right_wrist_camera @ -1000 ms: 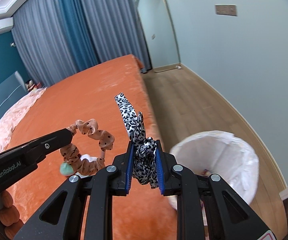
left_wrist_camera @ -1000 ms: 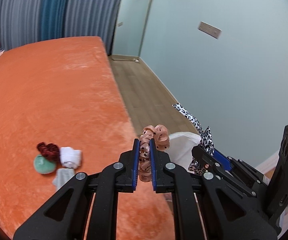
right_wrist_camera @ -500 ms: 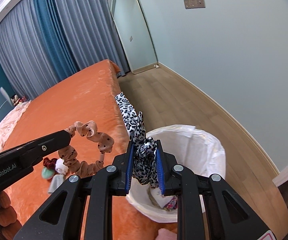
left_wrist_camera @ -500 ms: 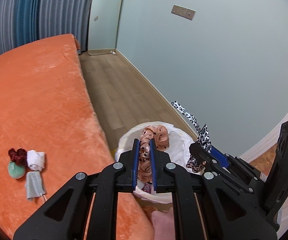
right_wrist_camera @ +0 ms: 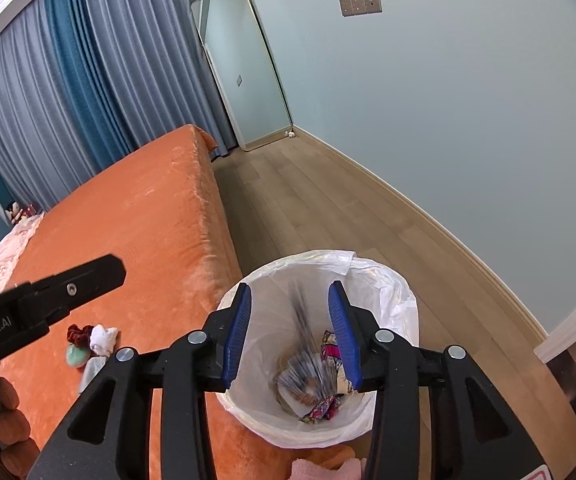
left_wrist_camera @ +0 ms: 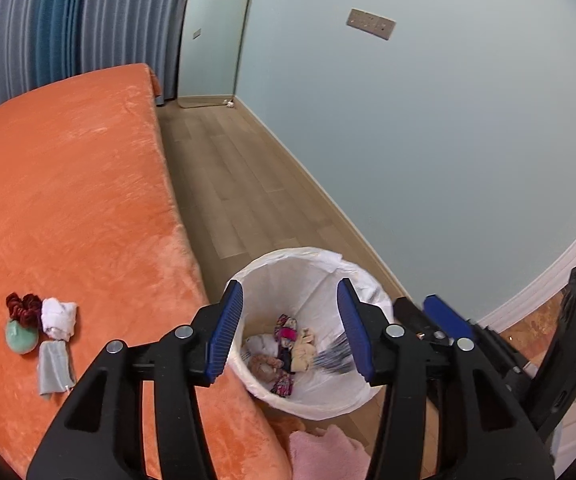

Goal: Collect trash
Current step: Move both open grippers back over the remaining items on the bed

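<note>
Opening above the white-lined bin (left_wrist_camera: 362, 276), both grippers' fingers (left_wrist_camera: 225, 334) (right_wrist_camera: 342, 330) pinch nothing; scrunchies (left_wrist_camera: 283, 340) lie inside.

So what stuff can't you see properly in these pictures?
- Falling thing in the bin: right wrist view, motion blur, only grey streaks.
- Pink cloth: left wrist view, cut off by the bottom edge.
- Grey pouch: right wrist view, partly behind the right gripper.
</note>
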The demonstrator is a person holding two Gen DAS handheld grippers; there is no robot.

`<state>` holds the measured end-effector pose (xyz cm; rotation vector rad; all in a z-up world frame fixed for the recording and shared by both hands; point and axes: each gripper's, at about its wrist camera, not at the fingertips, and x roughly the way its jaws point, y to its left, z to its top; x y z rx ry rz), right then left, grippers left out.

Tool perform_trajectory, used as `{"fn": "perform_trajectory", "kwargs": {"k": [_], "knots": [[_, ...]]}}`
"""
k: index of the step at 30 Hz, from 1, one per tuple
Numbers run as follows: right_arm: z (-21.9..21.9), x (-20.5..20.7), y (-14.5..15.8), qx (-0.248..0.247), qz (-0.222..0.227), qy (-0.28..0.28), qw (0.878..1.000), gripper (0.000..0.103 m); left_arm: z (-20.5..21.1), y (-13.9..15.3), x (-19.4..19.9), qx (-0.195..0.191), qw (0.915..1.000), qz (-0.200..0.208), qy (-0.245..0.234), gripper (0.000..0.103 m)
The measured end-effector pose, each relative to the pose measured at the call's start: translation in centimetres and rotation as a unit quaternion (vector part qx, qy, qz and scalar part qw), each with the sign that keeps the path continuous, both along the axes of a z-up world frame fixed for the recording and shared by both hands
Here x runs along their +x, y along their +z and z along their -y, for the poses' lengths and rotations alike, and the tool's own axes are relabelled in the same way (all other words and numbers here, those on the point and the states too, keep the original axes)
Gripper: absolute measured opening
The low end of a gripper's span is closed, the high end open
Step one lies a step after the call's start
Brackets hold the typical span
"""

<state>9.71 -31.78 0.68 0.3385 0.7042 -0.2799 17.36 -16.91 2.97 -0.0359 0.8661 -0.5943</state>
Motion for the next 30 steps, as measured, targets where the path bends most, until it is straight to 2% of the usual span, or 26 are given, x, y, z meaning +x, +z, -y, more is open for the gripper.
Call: {"fn": "perform_trajectory", "kwargs": {"k": [6,10,13,17,30], "knots": [[-1.0,0.0,0.3,-0.001,0.001,0.005,1.0,0.051,-2.4,-0.6,0.1,0.0,0.9996,-0.01,0.026,0.047],[-2.4,0.1,0.3,-0.001,0.001,0.019,1.0,0.056,-4.7,-1.0,-0.1,-0.001,0.9988,-0.011,0.049,0.054],[-4.0,0.3,0.1,0.0,-0.003,0.033,0.999,0.058,-6.6,-1.4,-0.2,0.002,0.9979,-0.012,0.064,0.054],[-6.5,0.7,-0.5,-0.002,-0.011,0.053,0.999,0.061,-9.1,-2.0,-0.2,0.001,0.9961,-0.018,0.087,0.061],[-13.1,1.7,-2.5,-0.007,-0.037,0.093,0.995,0.066,-17.9,-4.0,-0.3,-0.01,0.9869,-0.045,0.155,0.061]]}}
